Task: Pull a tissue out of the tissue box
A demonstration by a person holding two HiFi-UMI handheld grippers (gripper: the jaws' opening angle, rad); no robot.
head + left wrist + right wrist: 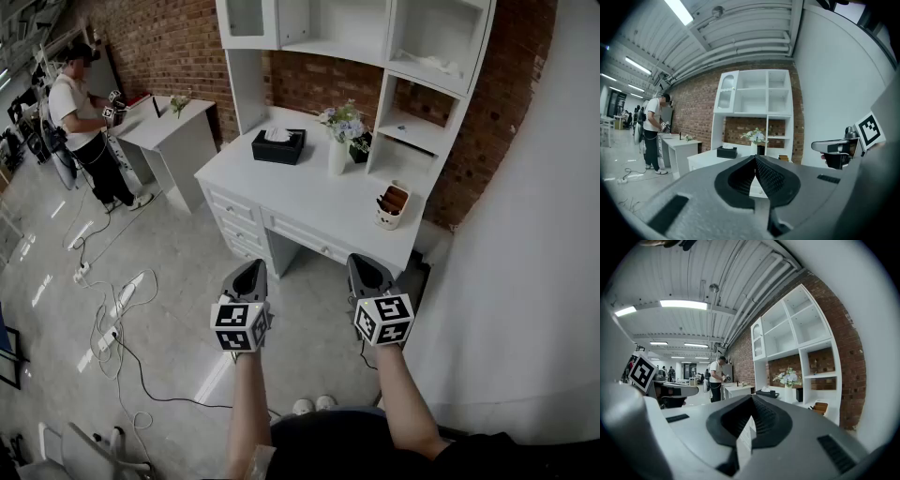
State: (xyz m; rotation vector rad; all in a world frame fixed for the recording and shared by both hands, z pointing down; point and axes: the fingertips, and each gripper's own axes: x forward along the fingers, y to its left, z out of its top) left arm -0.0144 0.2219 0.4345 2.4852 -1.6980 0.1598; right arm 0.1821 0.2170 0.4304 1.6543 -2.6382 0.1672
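Note:
A black tissue box [278, 148] with a white tissue sticking out of its top stands at the back left of the white desk [309, 202]. The box also shows small and far off in the left gripper view [727, 152] and the right gripper view [767, 393]. My left gripper [255, 266] and right gripper [359, 261] hang side by side over the floor, short of the desk's front edge, both pointing toward it. Each has its jaws shut with nothing between them, as the left gripper [755, 158] and right gripper [751, 398] show in their own views.
A vase of flowers [339, 139] and a pen holder [391, 206] also stand on the desk, under a white shelf unit [412, 84]. A white wall [534, 234] closes the right side. A person [80, 103] stands at a second desk at the back left. Cables [112, 323] lie on the floor.

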